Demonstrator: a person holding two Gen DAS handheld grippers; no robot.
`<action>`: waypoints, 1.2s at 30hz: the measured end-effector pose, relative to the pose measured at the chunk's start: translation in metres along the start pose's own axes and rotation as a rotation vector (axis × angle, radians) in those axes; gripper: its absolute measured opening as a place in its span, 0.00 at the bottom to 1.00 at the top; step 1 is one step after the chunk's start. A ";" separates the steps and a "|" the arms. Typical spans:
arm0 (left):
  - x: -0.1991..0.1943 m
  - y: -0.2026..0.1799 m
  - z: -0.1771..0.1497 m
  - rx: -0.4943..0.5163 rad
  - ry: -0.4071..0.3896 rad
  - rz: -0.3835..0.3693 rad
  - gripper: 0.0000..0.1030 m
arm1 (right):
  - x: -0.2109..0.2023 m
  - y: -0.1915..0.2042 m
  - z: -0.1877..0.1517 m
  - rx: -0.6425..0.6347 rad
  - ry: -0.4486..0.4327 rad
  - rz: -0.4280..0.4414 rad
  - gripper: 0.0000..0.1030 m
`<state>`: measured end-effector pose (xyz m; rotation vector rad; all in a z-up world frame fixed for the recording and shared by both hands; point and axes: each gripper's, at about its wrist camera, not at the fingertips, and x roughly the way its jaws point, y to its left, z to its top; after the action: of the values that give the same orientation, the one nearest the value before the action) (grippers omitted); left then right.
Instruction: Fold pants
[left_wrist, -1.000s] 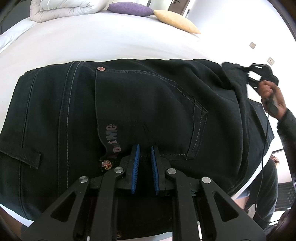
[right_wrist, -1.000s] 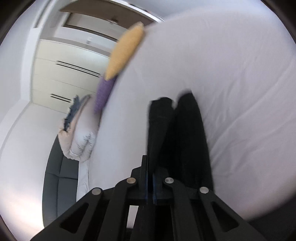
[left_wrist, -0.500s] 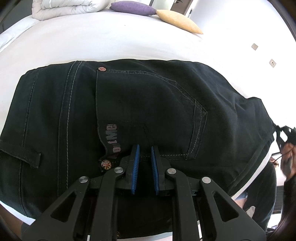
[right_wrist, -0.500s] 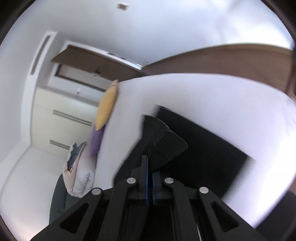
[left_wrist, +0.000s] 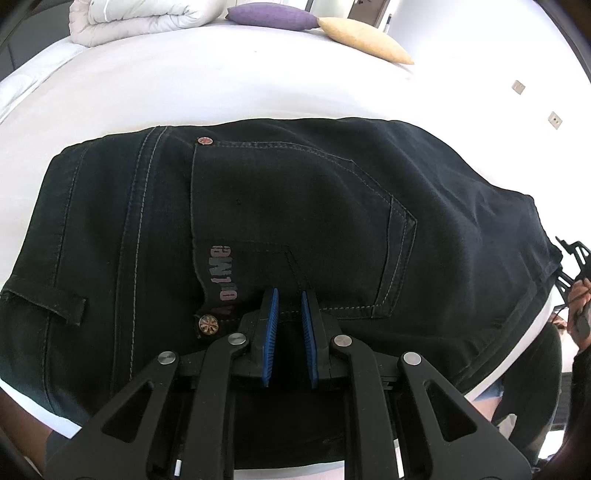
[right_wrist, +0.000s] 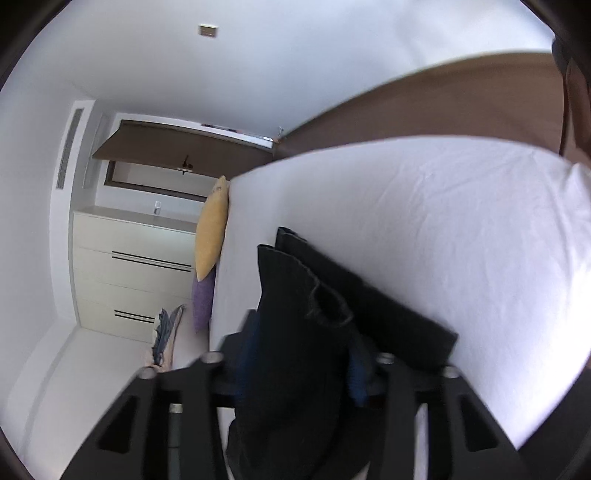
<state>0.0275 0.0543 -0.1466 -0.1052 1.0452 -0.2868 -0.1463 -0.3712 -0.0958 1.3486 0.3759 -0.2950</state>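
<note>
Black pants (left_wrist: 295, 206) lie folded on the white bed (left_wrist: 221, 81), back pocket up. My left gripper (left_wrist: 288, 295) rests on them at the pocket's lower edge. Its blue pads stand almost together, shut; whether cloth is pinched I cannot tell. In the right wrist view the pant leg ends (right_wrist: 291, 332) hang bunched between the pads of my right gripper (right_wrist: 303, 365). Its jaws are opening and the cloth sits loosely between them. At the right edge of the left wrist view, the right gripper (left_wrist: 576, 266) and a hand (left_wrist: 580, 306) show beside the pants' fold.
A rolled white duvet (left_wrist: 140, 18), a purple pillow (left_wrist: 269, 16) and a yellow pillow (left_wrist: 365, 35) lie at the bed's far end. A white dresser (right_wrist: 129, 266) stands beyond the bed, and a brown headboard (right_wrist: 443, 103) runs along it. The bed's near edge lies just under my left gripper.
The right gripper swung the leg ends across and down to the pants' right edge, and its jaws have spread apart. The left gripper has stayed in place.
</note>
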 end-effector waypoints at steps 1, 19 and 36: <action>0.000 -0.001 0.000 -0.002 -0.001 0.001 0.13 | 0.002 -0.001 0.001 -0.007 0.005 -0.012 0.09; 0.001 -0.010 0.000 0.022 0.001 0.008 0.13 | -0.033 -0.018 -0.003 -0.037 -0.059 -0.061 0.06; -0.003 -0.001 -0.013 0.006 -0.034 -0.017 0.13 | -0.097 -0.010 0.012 -0.109 -0.215 -0.126 0.63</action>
<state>0.0150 0.0552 -0.1500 -0.1130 1.0096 -0.3031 -0.2369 -0.3861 -0.0611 1.1753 0.2930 -0.5124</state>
